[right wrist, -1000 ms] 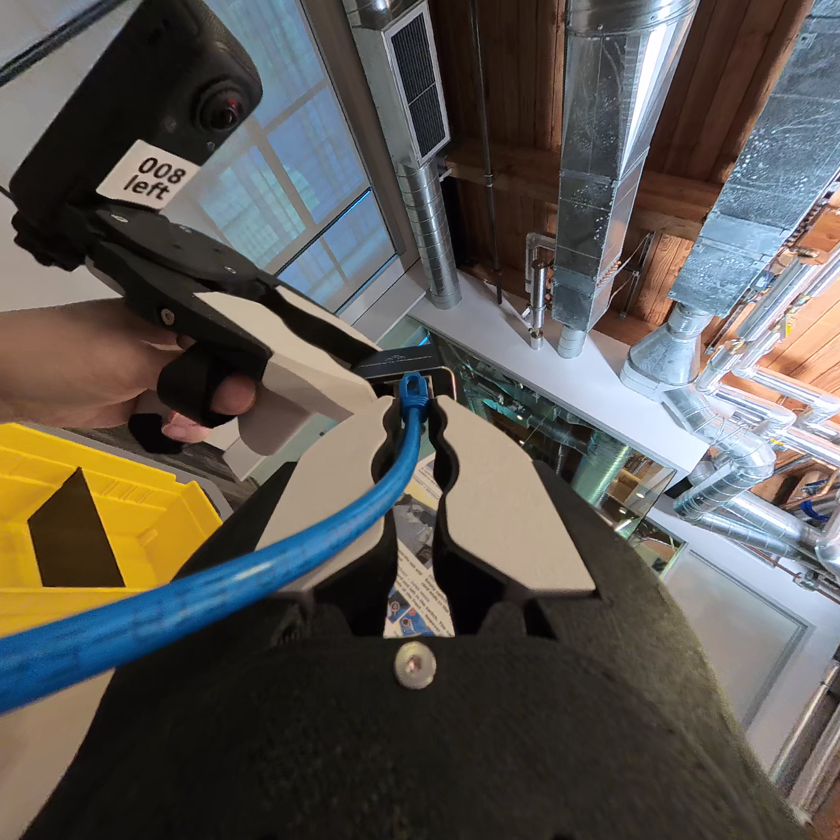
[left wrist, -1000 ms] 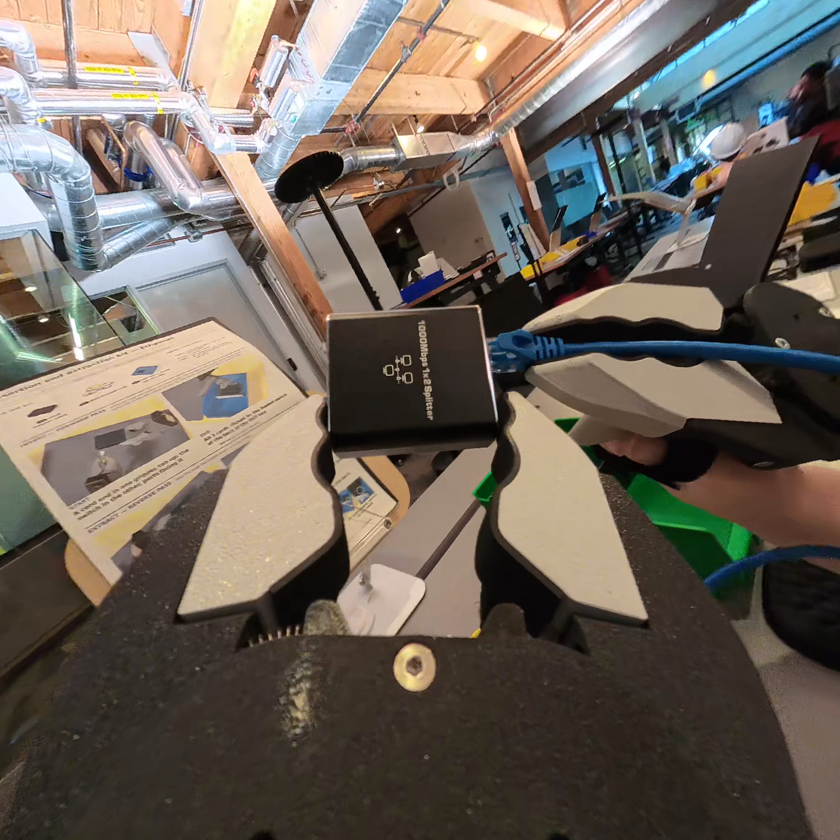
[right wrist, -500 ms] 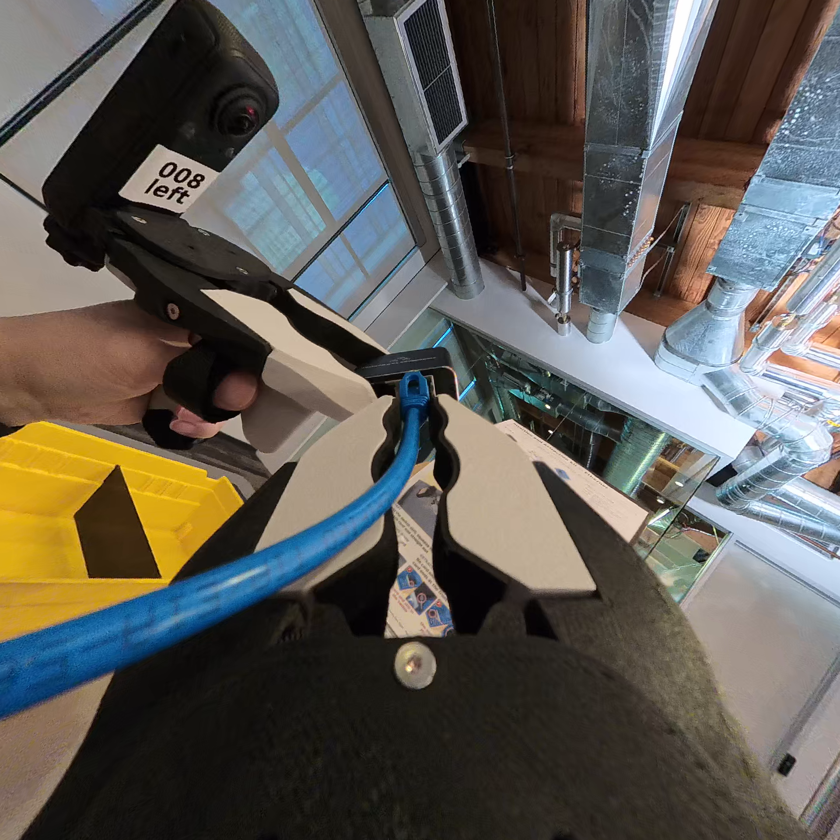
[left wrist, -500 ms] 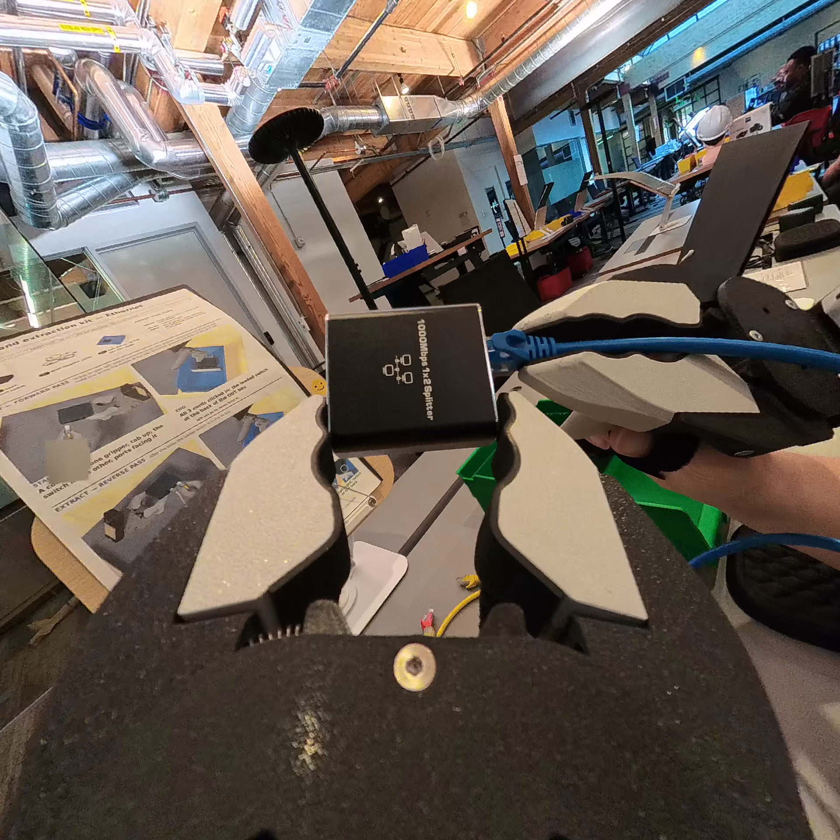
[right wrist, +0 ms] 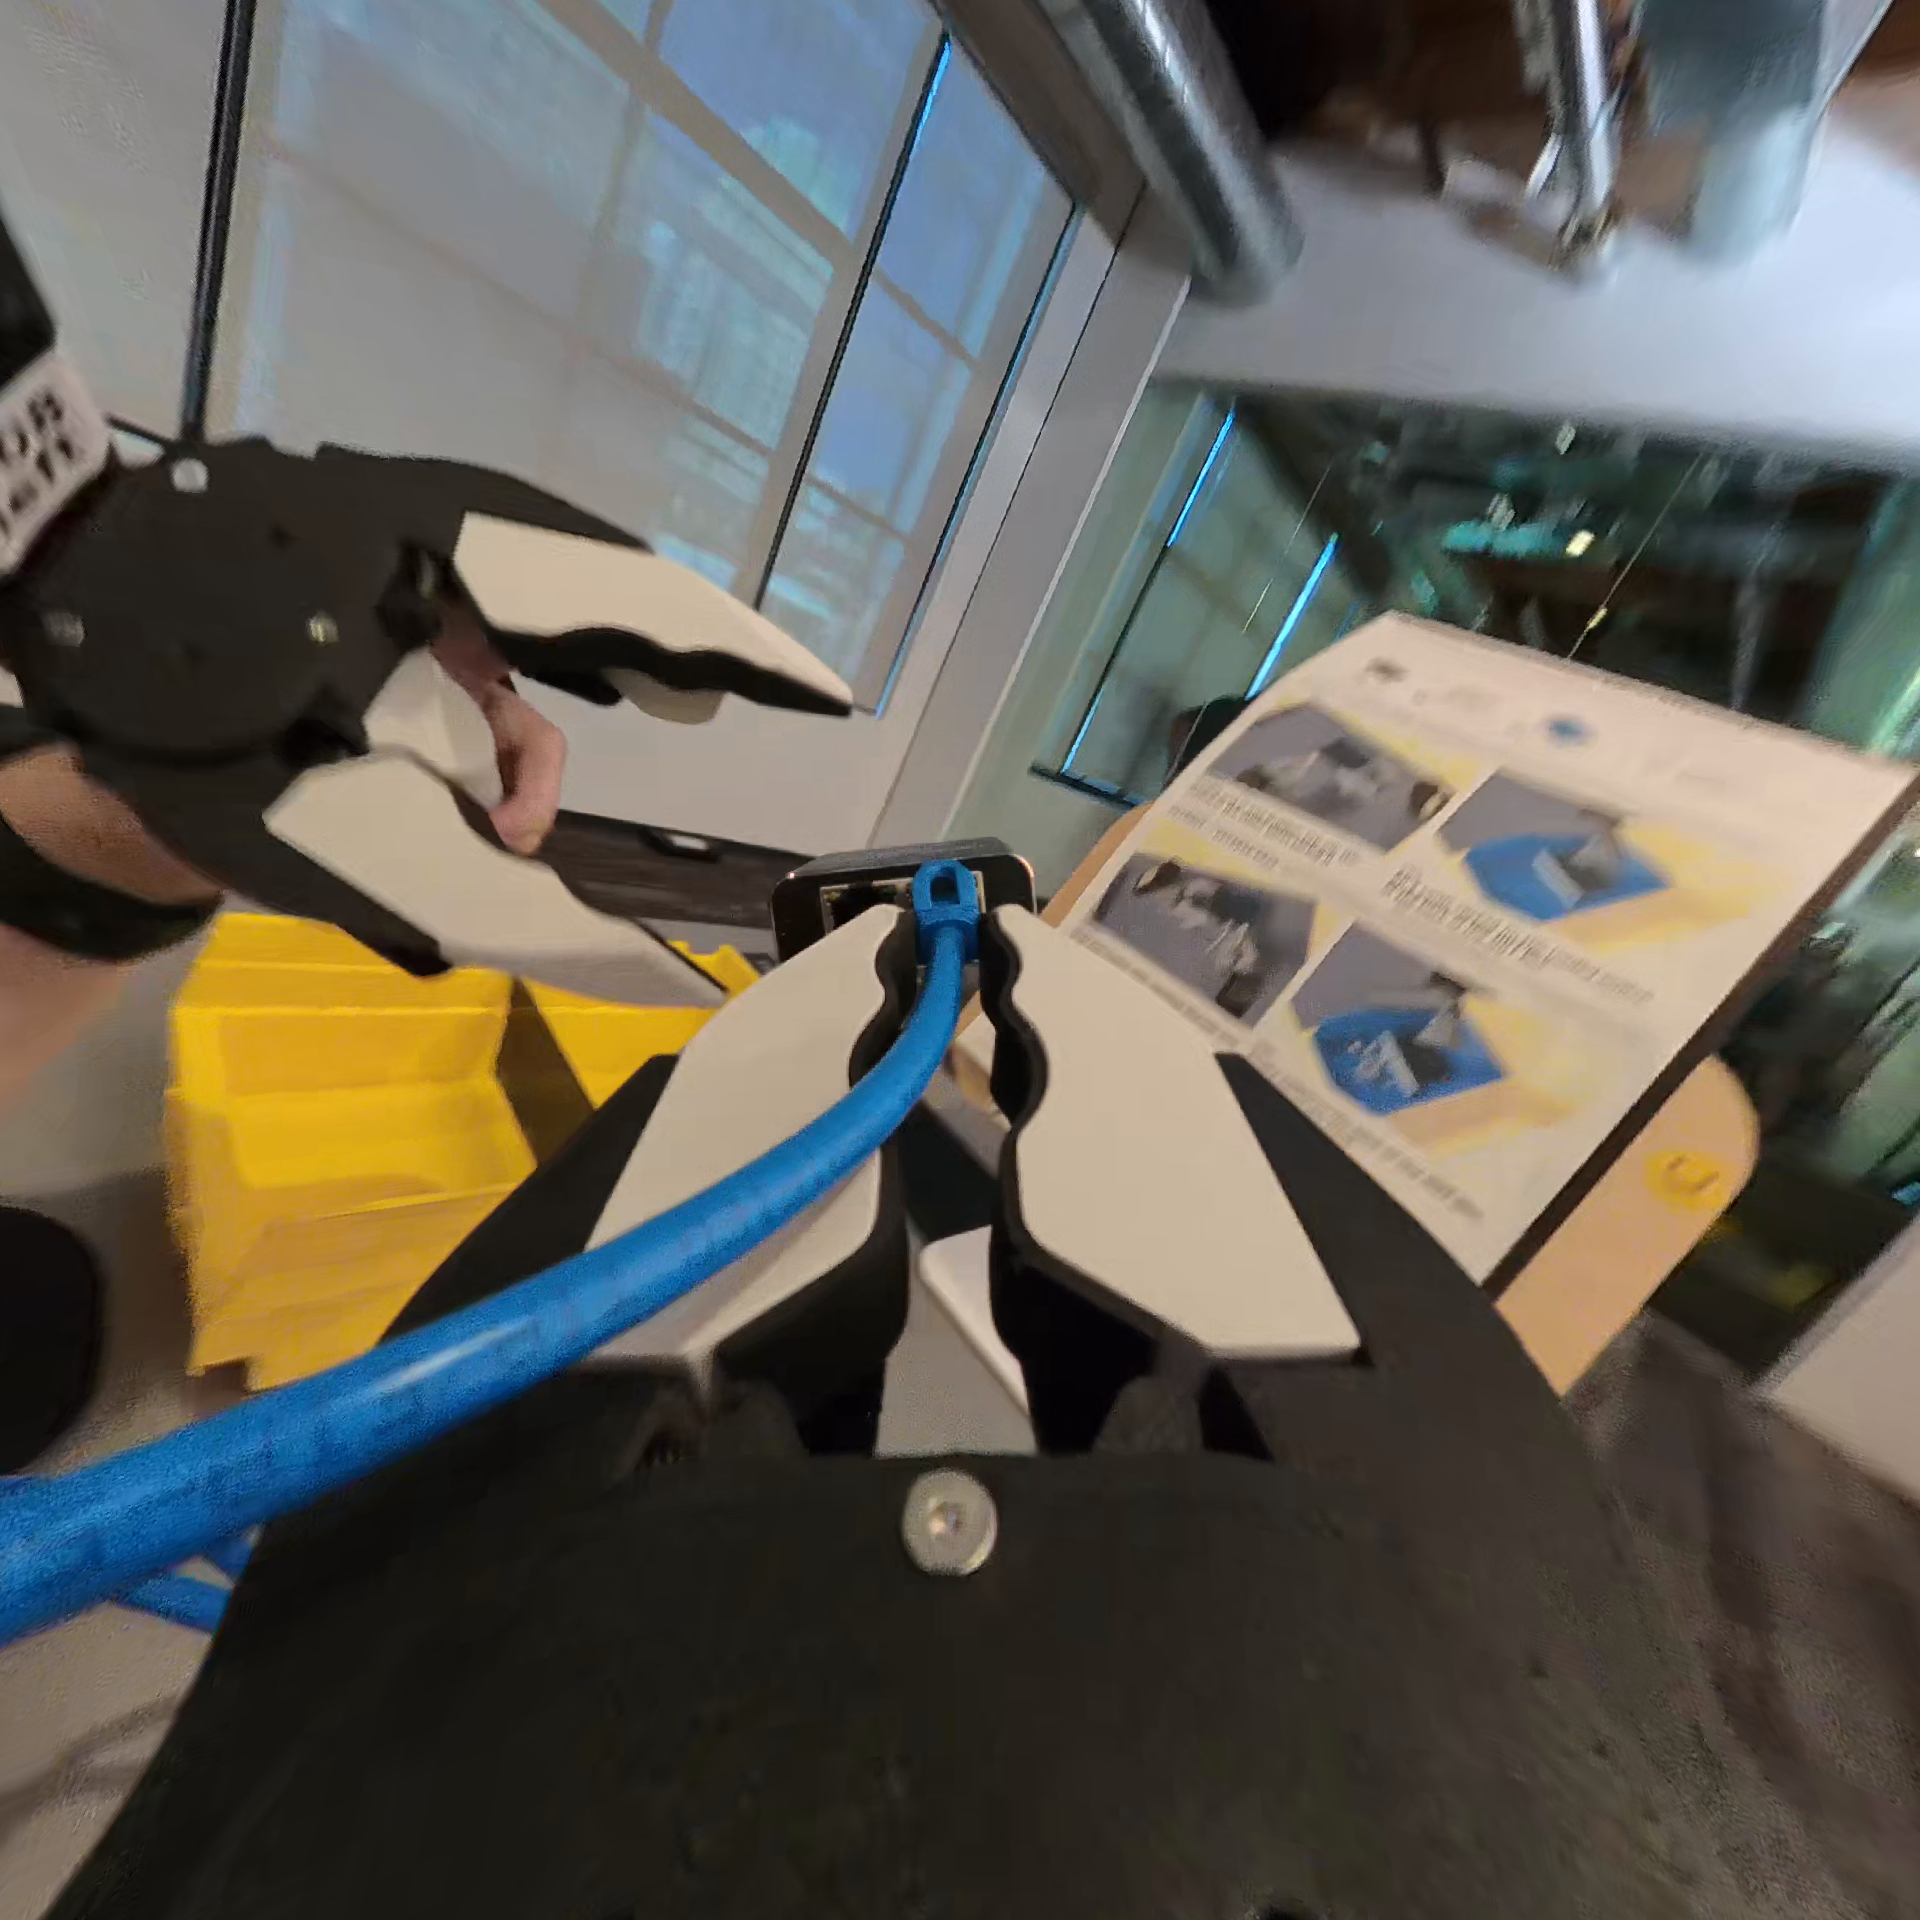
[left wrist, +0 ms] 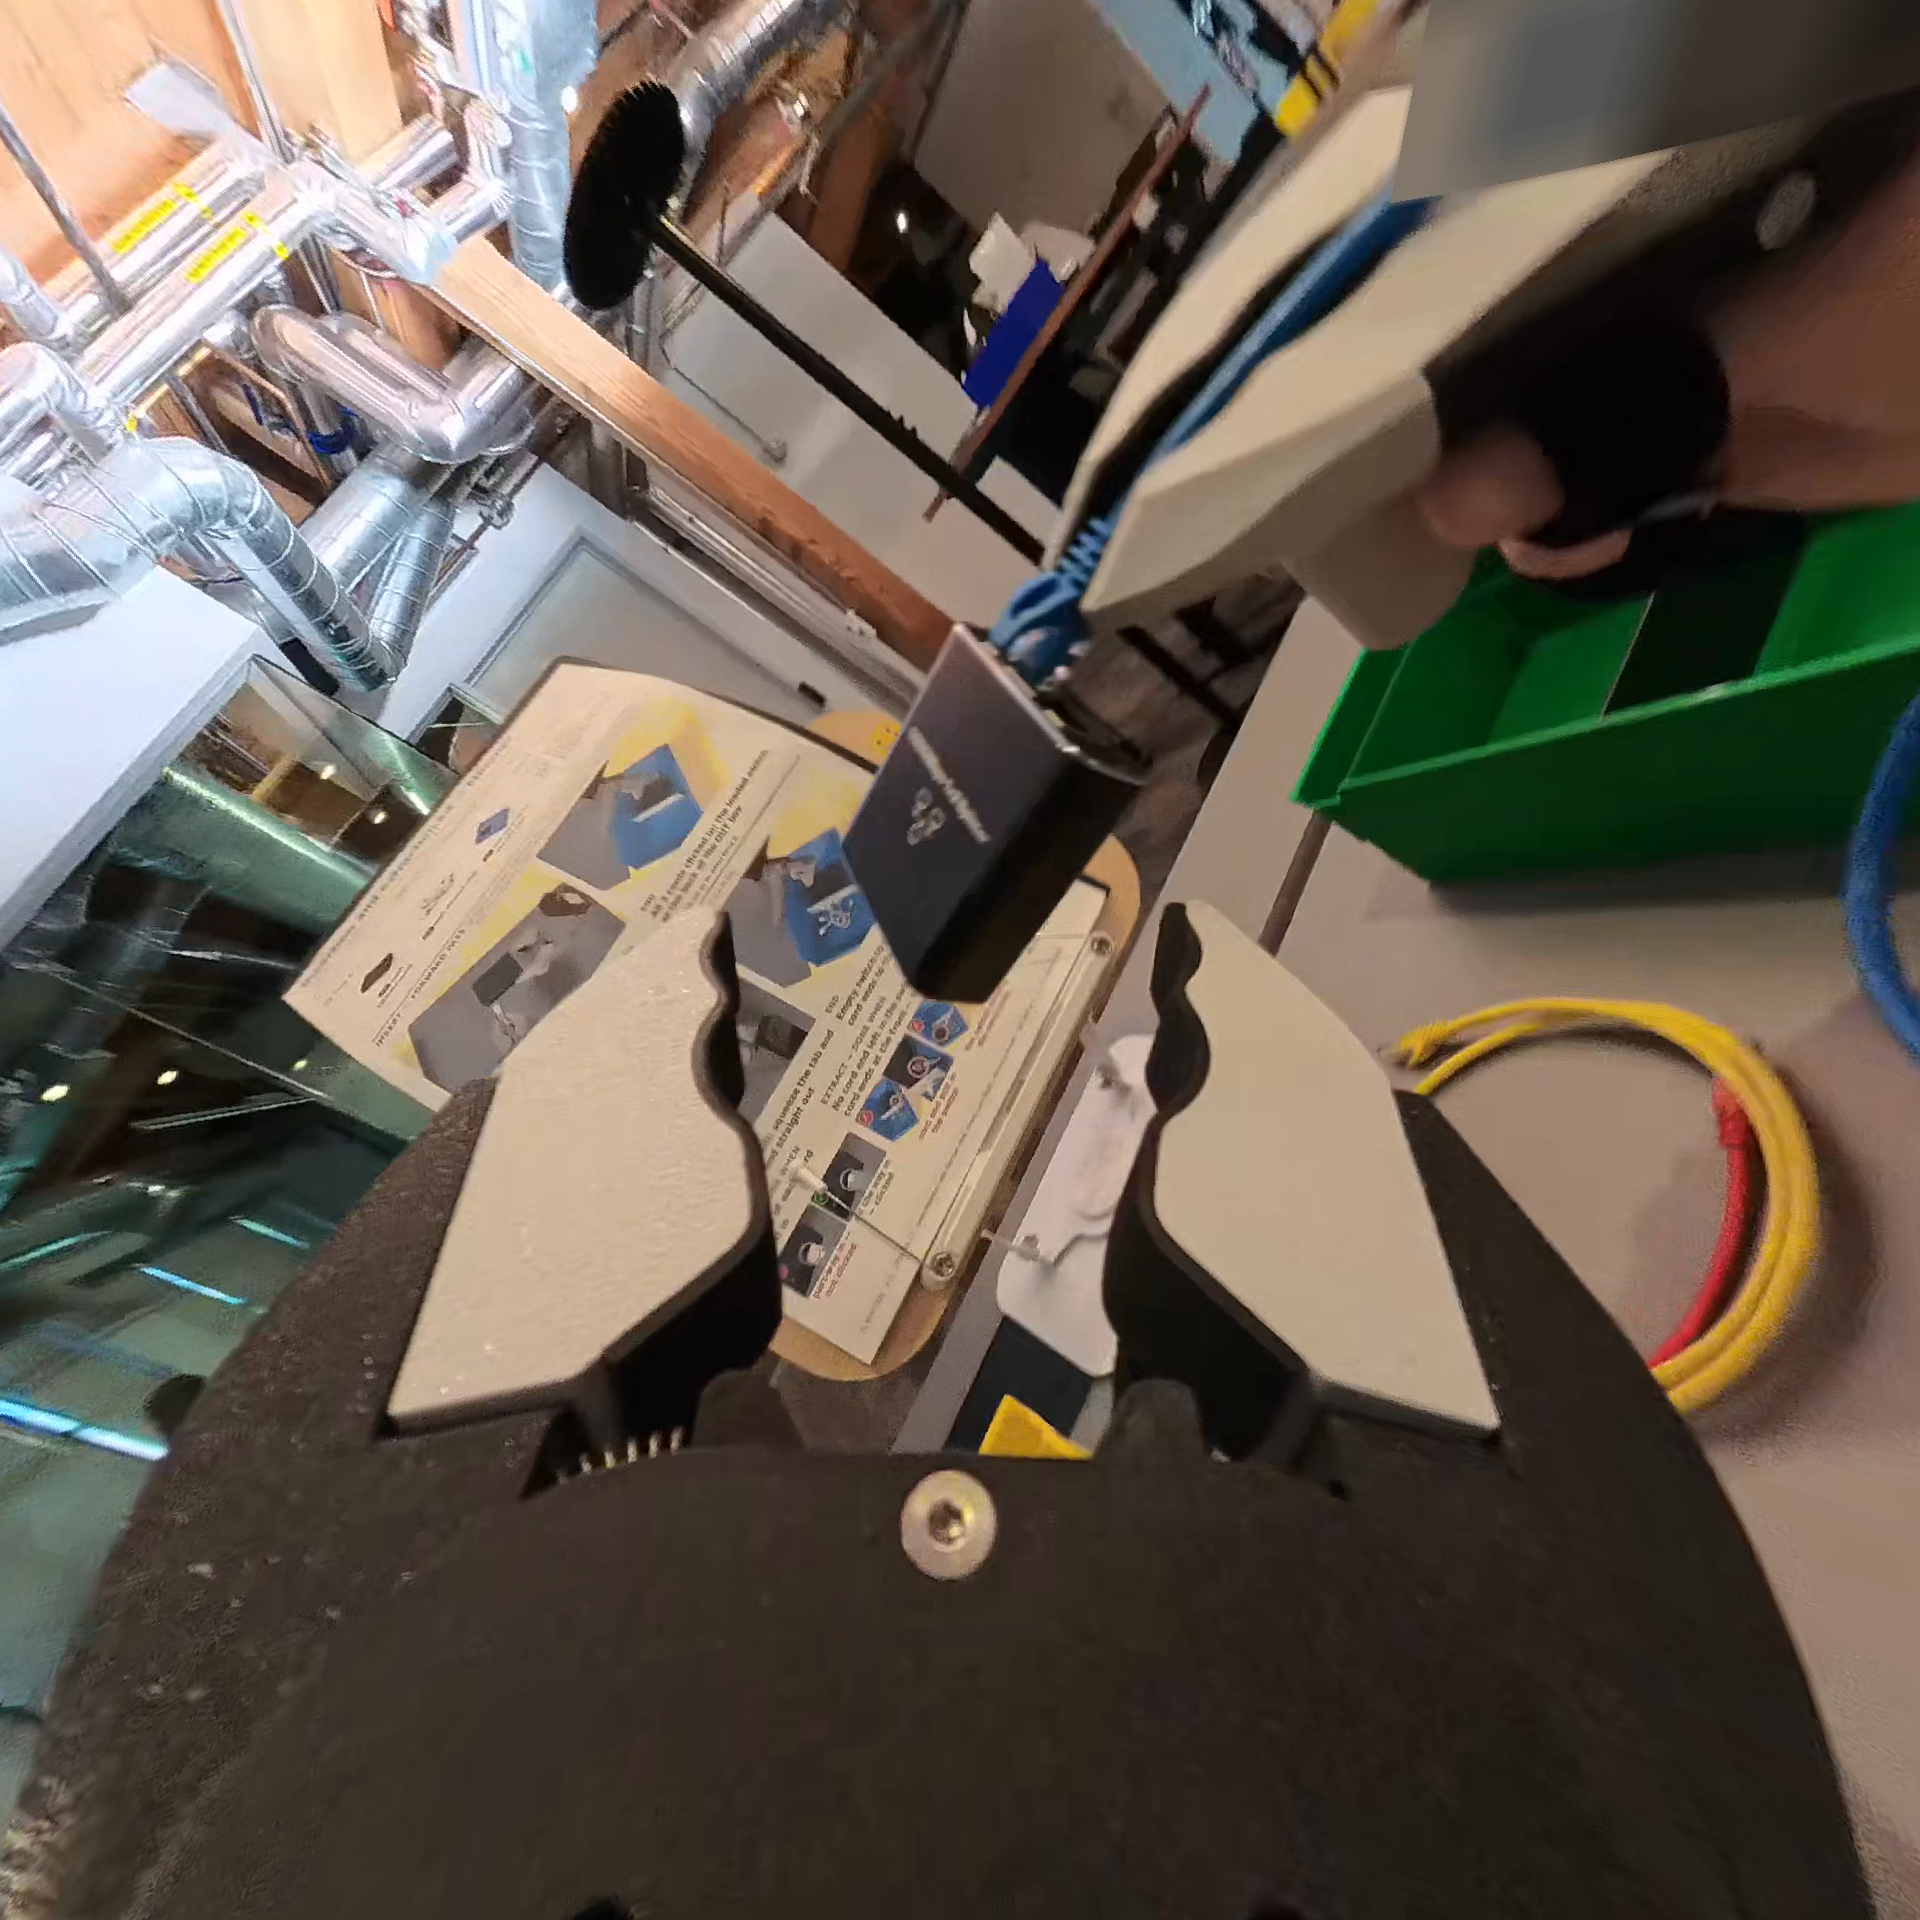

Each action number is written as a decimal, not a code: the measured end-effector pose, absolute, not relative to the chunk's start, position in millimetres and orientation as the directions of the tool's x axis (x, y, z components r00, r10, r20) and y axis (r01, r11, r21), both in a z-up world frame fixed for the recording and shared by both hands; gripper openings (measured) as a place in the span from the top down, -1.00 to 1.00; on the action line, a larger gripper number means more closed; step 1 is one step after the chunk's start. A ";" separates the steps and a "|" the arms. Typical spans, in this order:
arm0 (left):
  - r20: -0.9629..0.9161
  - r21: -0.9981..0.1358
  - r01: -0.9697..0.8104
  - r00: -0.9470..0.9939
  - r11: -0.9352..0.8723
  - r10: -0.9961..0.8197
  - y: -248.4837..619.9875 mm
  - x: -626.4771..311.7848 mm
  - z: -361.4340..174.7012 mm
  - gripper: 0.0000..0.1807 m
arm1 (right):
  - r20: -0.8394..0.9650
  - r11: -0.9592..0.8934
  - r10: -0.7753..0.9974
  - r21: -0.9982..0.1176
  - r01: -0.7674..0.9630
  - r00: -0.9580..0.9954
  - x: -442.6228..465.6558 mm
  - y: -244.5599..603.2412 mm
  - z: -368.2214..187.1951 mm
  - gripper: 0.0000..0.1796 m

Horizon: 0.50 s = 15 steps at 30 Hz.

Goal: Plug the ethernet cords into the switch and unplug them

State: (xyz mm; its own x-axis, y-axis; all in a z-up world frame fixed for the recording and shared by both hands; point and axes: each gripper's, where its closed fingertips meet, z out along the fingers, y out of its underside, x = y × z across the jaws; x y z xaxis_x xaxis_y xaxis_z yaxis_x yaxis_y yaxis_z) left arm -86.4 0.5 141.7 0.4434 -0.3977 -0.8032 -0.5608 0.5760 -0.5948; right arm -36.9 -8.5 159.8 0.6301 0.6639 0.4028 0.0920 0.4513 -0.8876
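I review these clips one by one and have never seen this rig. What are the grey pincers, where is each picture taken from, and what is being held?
The pincers are hand-held two-finger grippers, one per hand, each with a camera looking along its fingers. In the left wrist view, the left gripper is open and empty. The black switch hangs ahead of it from the blue cord, which the right gripper pinches near the plug. On the grey table lie yellow and red cords, a green bin, a yellow bin and an instruction sheet.

Right hand-held gripper (right wrist: 940,951) pinches the blue cord (right wrist: 665,1247), its plug seated in the black switch (right wrist: 904,878); left hand-held gripper (right wrist: 665,821) spread wide, clear.
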 end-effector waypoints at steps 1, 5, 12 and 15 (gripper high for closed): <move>-0.825 -0.564 -0.596 0.429 0.571 -0.367 7.7 -81.3 134.6 0.17 | 0.354 0.400 0.697 -0.914 0.072 0.624 -37.1 -3.7 155.2 0.87; -0.933 -0.355 -0.780 0.328 0.515 -0.146 40.8 -73.9 109.9 0.27 | 0.210 0.216 0.783 -0.974 0.061 0.585 -43.4 10.3 133.8 0.86; -0.961 -0.276 -0.779 0.215 0.563 -0.174 36.7 -58.2 86.4 0.70 | 0.241 0.127 0.875 -0.951 0.282 0.419 -39.3 3.5 101.4 0.80; -0.958 -0.278 -0.736 0.161 0.617 -0.238 23.0 -51.5 79.4 0.73 | 0.219 0.062 0.933 -0.878 0.475 0.284 -8.8 -16.7 74.2 0.83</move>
